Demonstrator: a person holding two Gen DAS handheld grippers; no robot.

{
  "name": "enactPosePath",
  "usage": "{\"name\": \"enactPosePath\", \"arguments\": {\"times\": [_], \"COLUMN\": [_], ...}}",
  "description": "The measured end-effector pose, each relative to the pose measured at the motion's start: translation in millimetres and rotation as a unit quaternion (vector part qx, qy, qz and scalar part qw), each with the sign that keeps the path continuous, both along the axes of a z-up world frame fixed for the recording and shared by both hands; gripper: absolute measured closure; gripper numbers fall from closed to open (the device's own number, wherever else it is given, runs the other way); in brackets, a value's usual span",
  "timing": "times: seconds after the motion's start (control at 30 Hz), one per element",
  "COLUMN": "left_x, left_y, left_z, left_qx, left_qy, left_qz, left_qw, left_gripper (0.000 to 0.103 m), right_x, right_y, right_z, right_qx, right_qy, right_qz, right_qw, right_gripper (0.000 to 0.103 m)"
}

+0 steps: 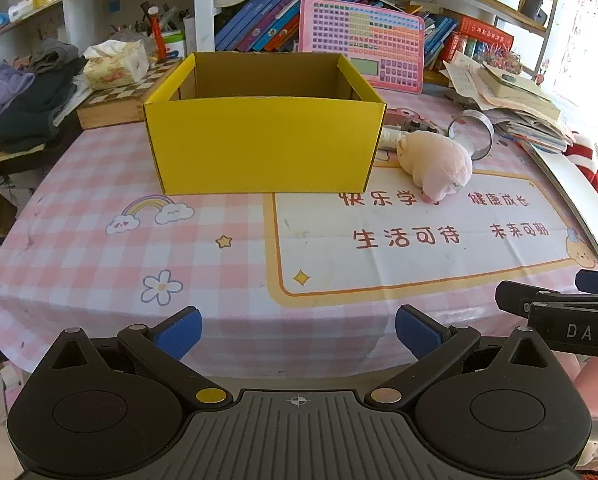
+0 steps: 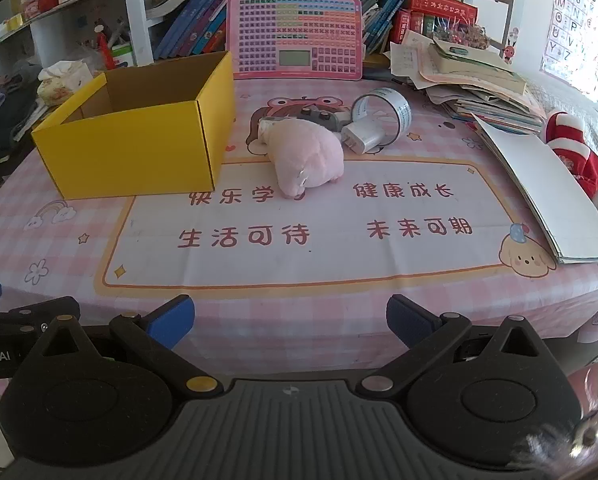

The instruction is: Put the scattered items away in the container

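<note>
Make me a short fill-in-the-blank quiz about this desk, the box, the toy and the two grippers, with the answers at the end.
1. The open cardboard box on the table is coloured ____.
2. The plush toy lies outside the box and is coloured ____.
3. The left gripper and the right gripper both have their jaws ____, holding nothing.
4. The white charger lies partly inside a roll of ____.

Answers: yellow; pink; open; tape
</note>
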State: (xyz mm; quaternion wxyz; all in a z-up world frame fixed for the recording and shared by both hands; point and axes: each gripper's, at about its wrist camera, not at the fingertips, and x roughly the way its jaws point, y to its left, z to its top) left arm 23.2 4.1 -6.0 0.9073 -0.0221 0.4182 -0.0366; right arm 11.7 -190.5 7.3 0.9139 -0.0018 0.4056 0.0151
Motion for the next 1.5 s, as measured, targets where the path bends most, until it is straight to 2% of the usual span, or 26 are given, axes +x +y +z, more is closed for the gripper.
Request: {"name": "enactPosePath", "arguments": {"times": [0.37,0.57,0.77,0.93,1.1,1.27,1.5], "left_x": [5.2,7.1,12.8,23.6,31.3,43.5,75.9], "left_y": [2.4,-3.1,-16.4,-40.3,-72.2,-94.5,-111.3], "left_z": [-0.9,2.7,13.3,16.0,17.6,20.9,20.9], "left_qx": [-0.013,-0.016,-0.012,0.007,0.034,0.034,0.021], "left_qy": [0.002,-0.016,-0.056,-0.078,-0.098,-0.119,-0.111], "left_qz": [-0.012,-0.029,-0.068,-0.127,-0.201,-0.249,-0.260], "left_qw": [0.9998,0.9993,0.9960,0.9888,0.9740,0.9607,0.9591], "left_gripper": [0.000,0.000,0.000,0.000,0.000,0.004,0.004], "right_x": [5.1,2.7,2.9,6.5,14.1,29.3,62.1], "right_y": [4.1,-3.1,-21.1,-38.2,-53.6,-64.9,-86.6], "right_z": [0.4,7.5,17.5,22.0,29.9,34.3,30.7], "right_qx": [-0.005,0.004,0.031,0.047,0.052,0.054,0.069], "right_qy": [0.003,-0.012,-0.041,-0.052,-0.069,-0.085,-0.084], "right_qz": [-0.002,-0.013,-0.056,-0.094,-0.130,-0.148,-0.172], "right_qw": [1.000,1.000,0.997,0.993,0.988,0.984,0.979], "right_gripper": [0.000,0.000,0.000,0.000,0.000,0.001,0.001]}}
